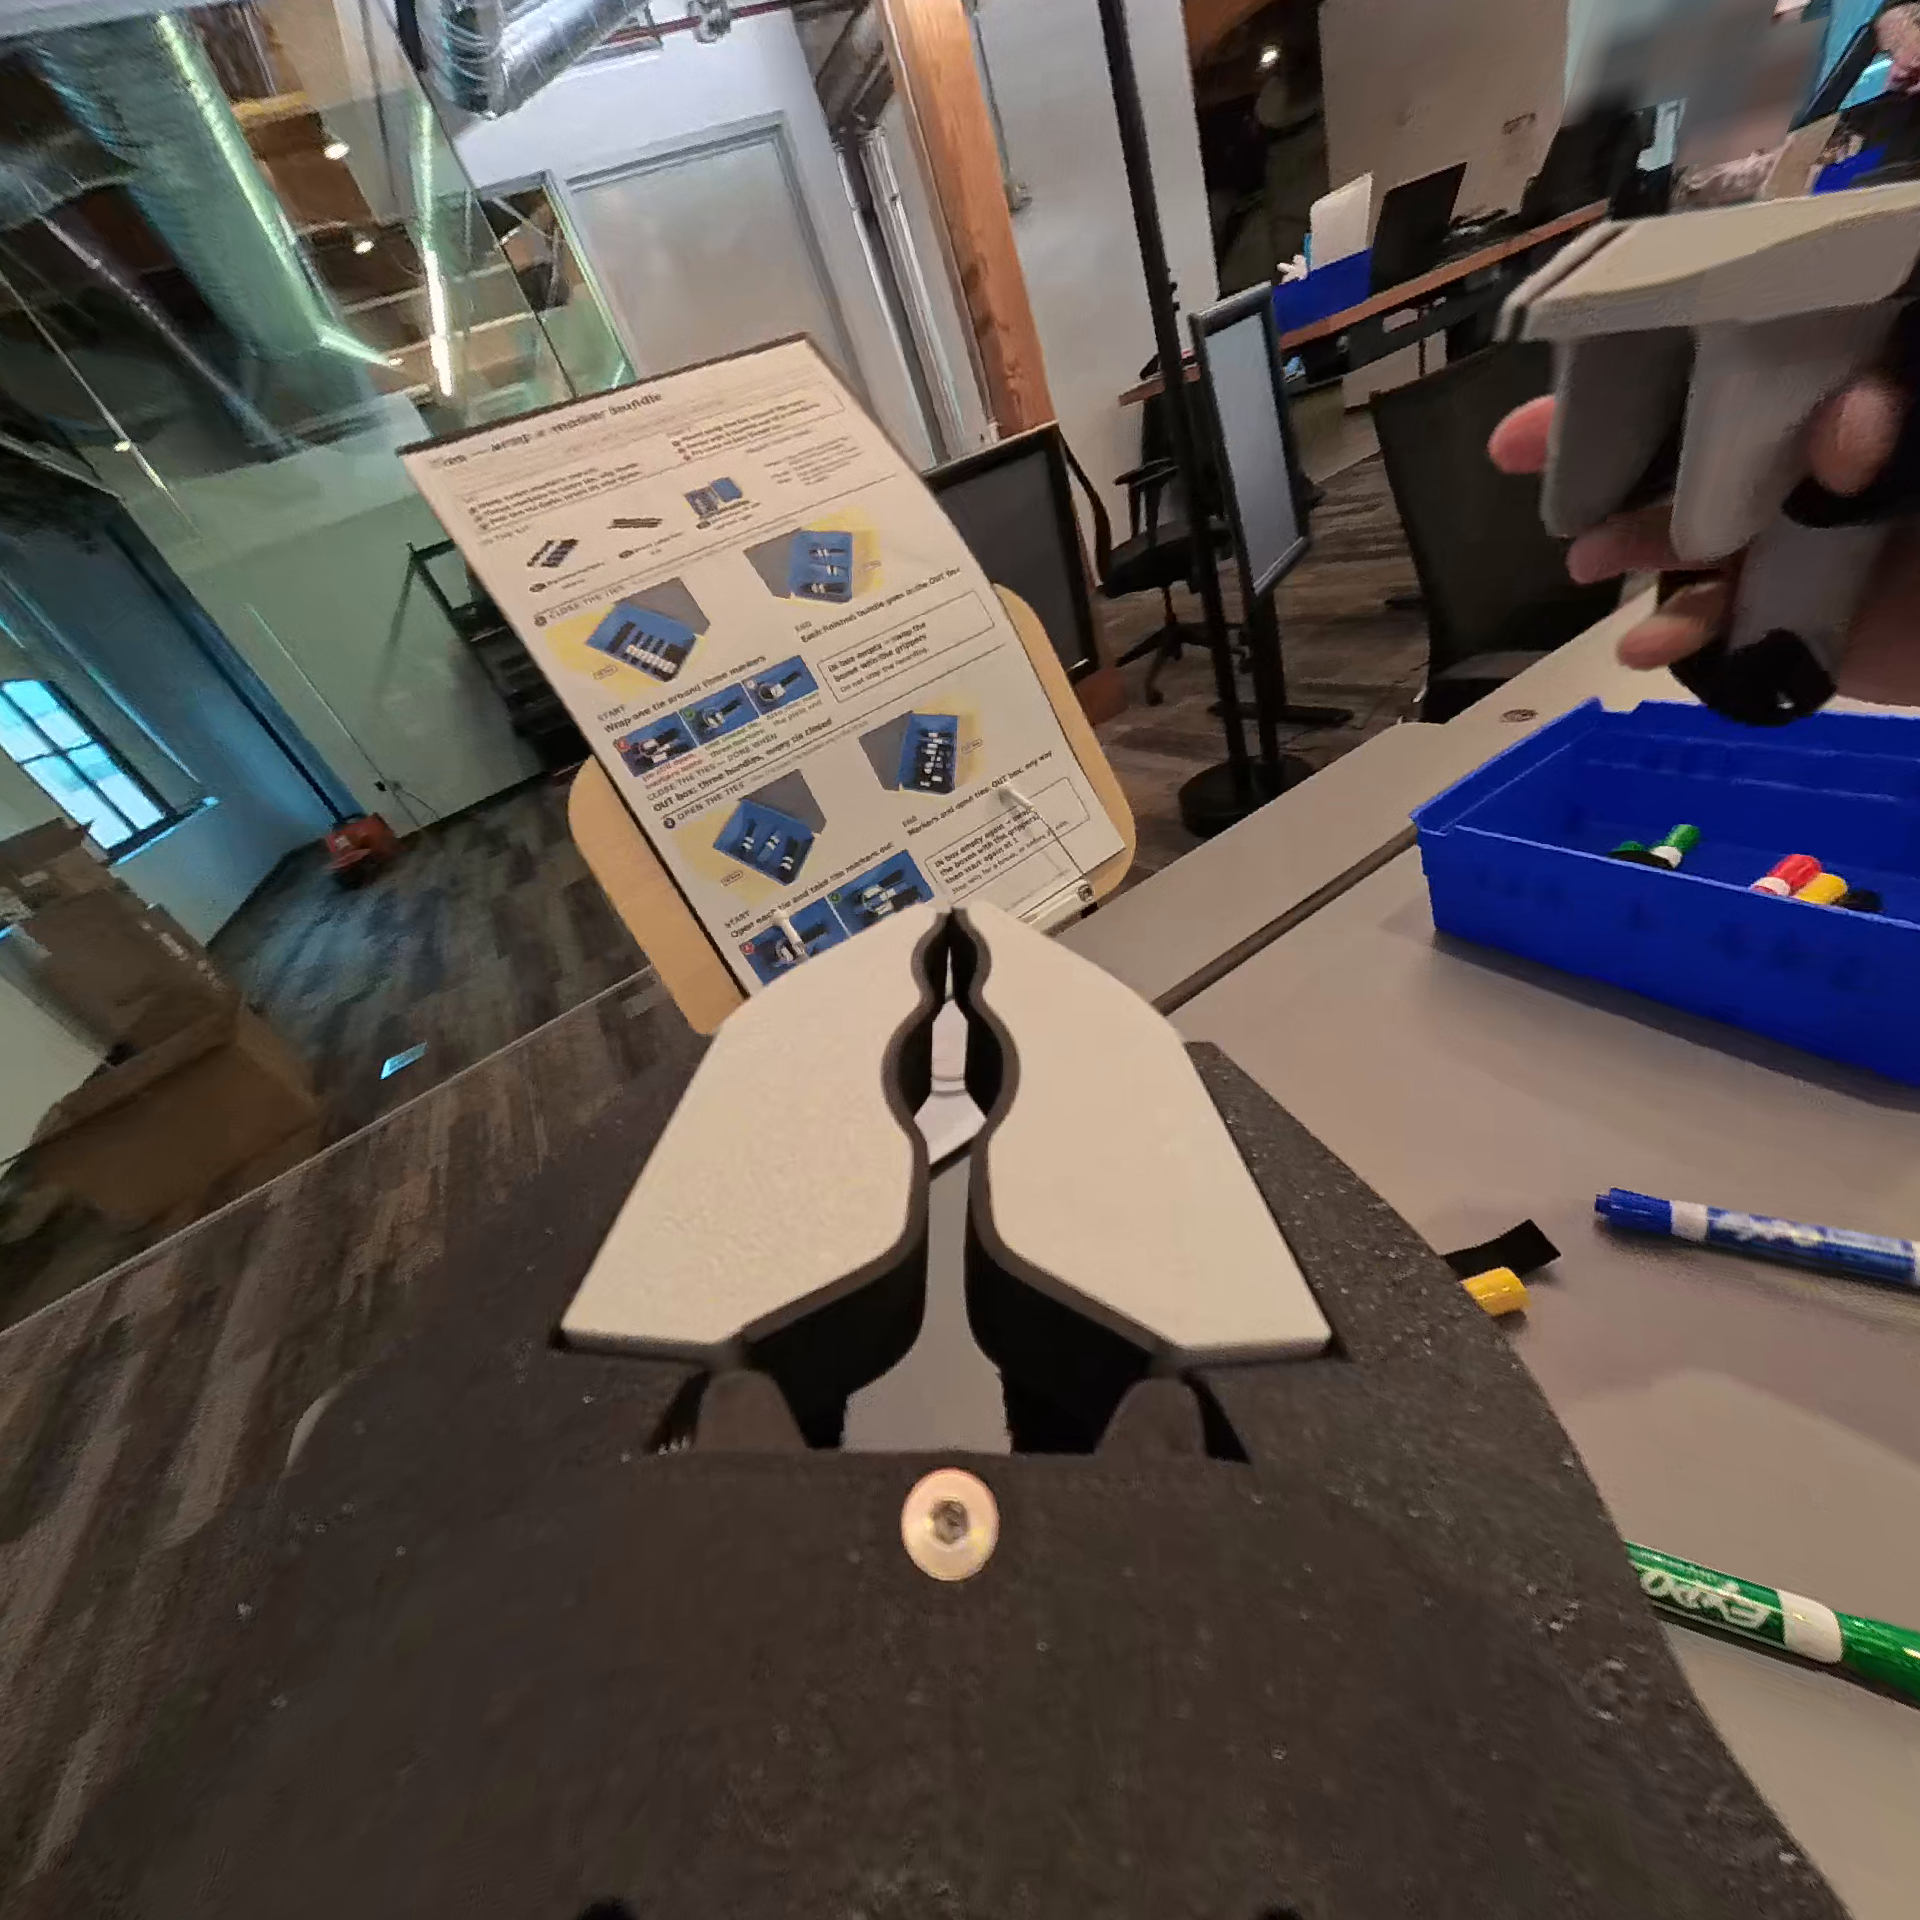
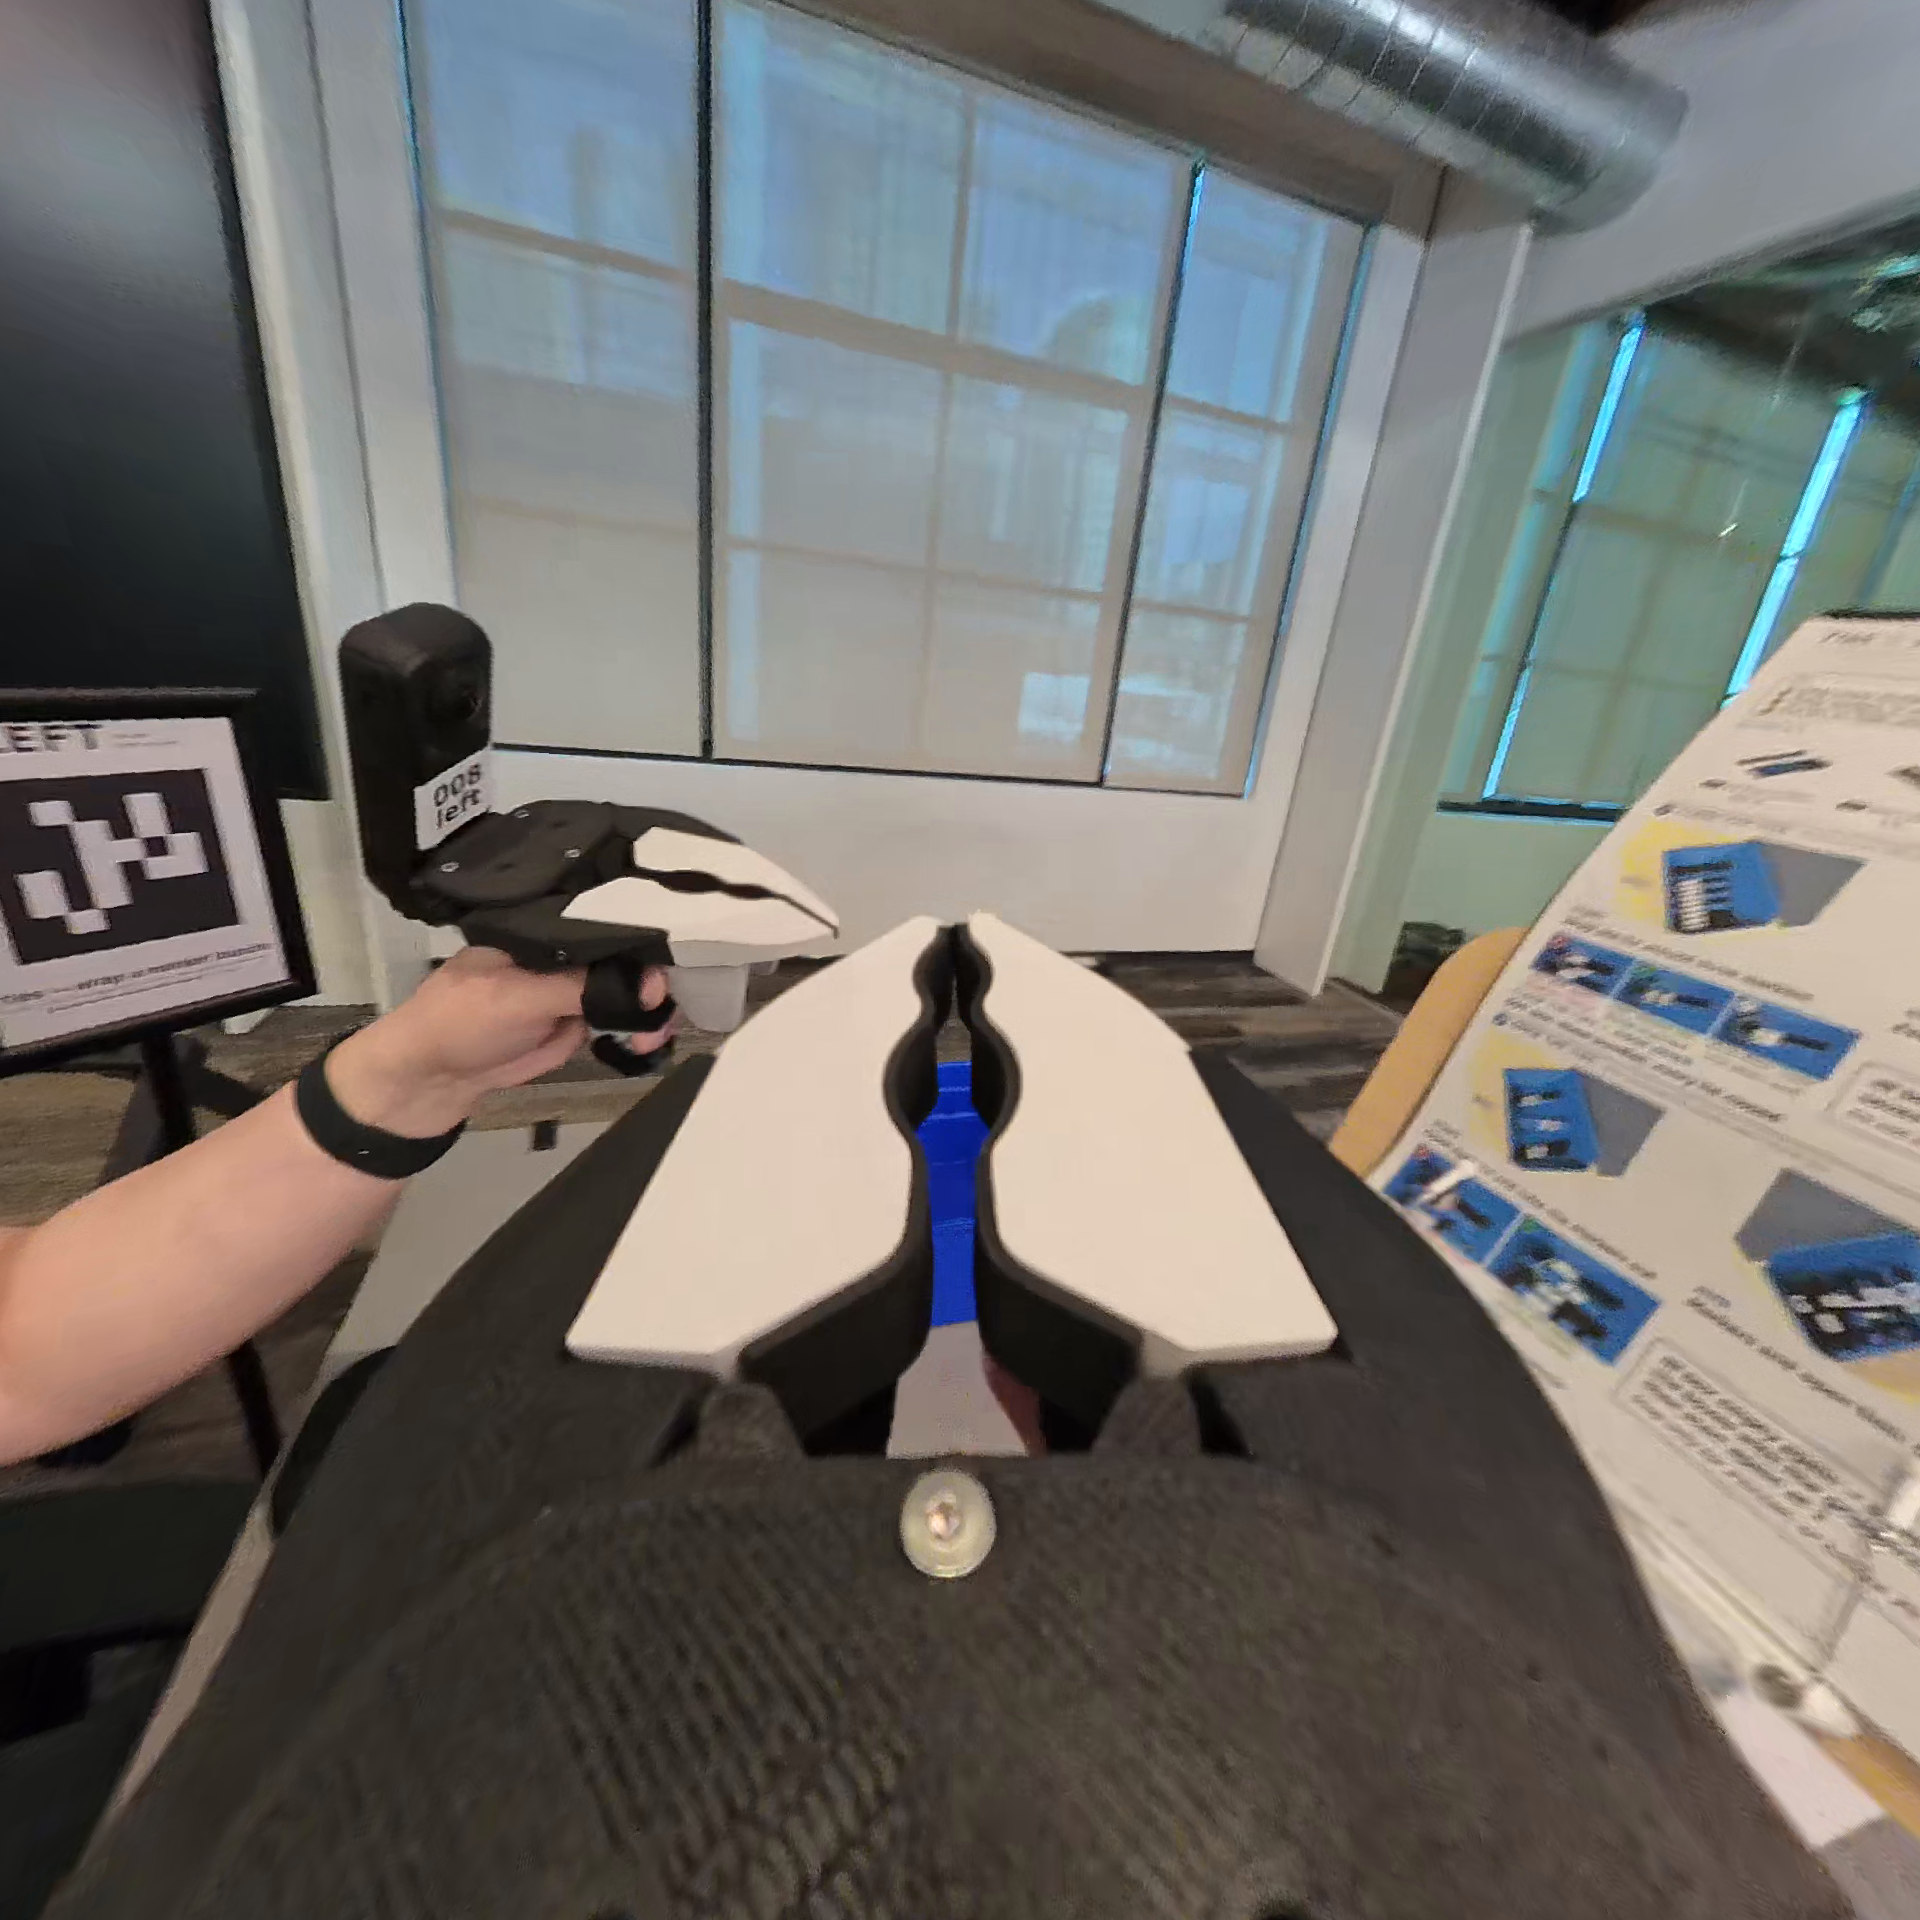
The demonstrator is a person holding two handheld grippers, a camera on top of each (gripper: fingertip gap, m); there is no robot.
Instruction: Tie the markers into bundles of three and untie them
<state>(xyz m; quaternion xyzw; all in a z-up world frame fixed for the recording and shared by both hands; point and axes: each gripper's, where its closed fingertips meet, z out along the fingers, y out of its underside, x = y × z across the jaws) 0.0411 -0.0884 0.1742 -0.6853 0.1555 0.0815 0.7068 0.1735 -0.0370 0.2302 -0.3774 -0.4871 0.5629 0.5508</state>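
My left gripper (image 1: 951,925) is shut and empty, held up above the grey table (image 1: 1403,1101). It also shows in the right wrist view (image 2: 821,920), held in a hand. My right gripper (image 2: 953,932) is shut and empty, raised in the air; in the left wrist view it (image 1: 1527,312) hangs above the blue bin (image 1: 1621,914). The bin holds green (image 1: 1675,844), red (image 1: 1789,873) and yellow (image 1: 1820,889) markers. A blue marker (image 1: 1756,1236), a green marker (image 1: 1787,1626), a yellow cap (image 1: 1496,1294) and a black tie (image 1: 1507,1250) lie loose on the table.
A printed instruction sheet (image 1: 769,665) stands on a wooden easel at the table's far edge; it also shows in the right wrist view (image 2: 1704,1091). A framed marker sign (image 2: 125,873) stands at the left. Office chairs and desks stand beyond the table. There is about 15 cm between the tips of the two grippers.
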